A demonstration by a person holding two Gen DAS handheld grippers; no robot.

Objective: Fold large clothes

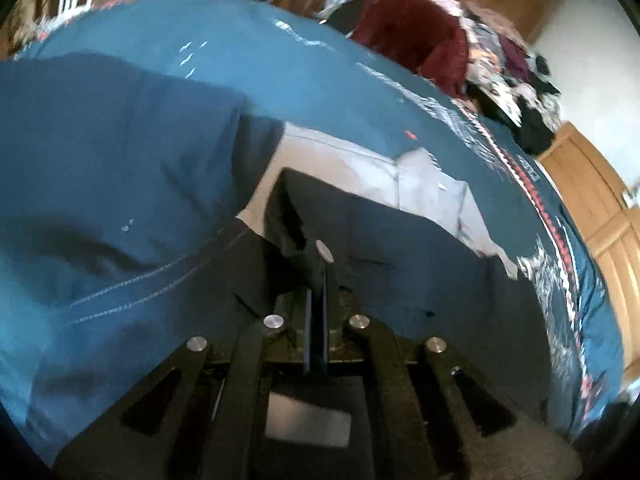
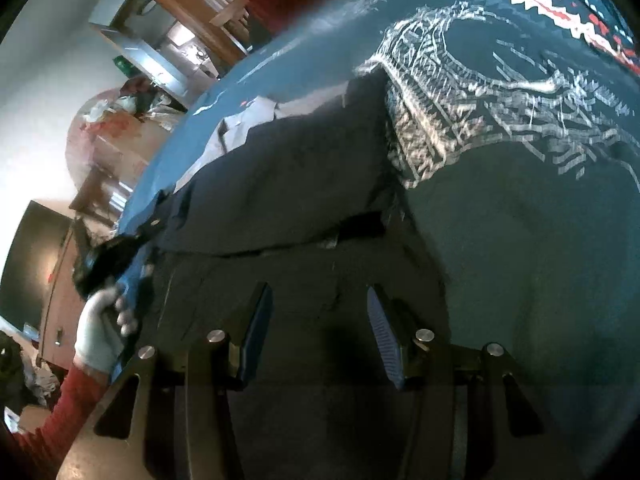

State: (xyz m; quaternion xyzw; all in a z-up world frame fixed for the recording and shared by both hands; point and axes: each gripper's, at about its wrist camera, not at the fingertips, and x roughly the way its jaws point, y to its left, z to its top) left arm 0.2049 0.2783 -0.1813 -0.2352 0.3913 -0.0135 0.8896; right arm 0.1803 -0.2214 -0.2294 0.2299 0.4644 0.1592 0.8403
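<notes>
The left gripper [image 1: 318, 280] fills the bottom of the left wrist view, its jaws pressed together on a fold of the dark garment [image 1: 400, 264], with only a thin strip of blue fabric showing between the pads. The garment is navy, with lines of white stitching on the lifted part at the left of that view, and a pale grey lining panel [image 1: 400, 184] shows where it is turned back. It lies spread on a blue patterned cover [image 1: 280, 52] that has a red and white zigzag border along its edge.

In the right wrist view the right gripper [image 2: 320, 320] hovers over the same dark garment [image 2: 304, 184], its jaws standing well apart with nothing between them. Beside the garment, the cover carries a large white line drawing [image 2: 480, 92]. At the left edge of this view a gloved hand [image 2: 100, 328] with a red sleeve [image 2: 60, 412] holds the other gripper's handle.

A dark red cloth [image 1: 416, 36] sits beyond the cover, near a heap of mixed clothing [image 1: 516, 84]. Wooden furniture [image 1: 592, 196] stands behind, blurred.
</notes>
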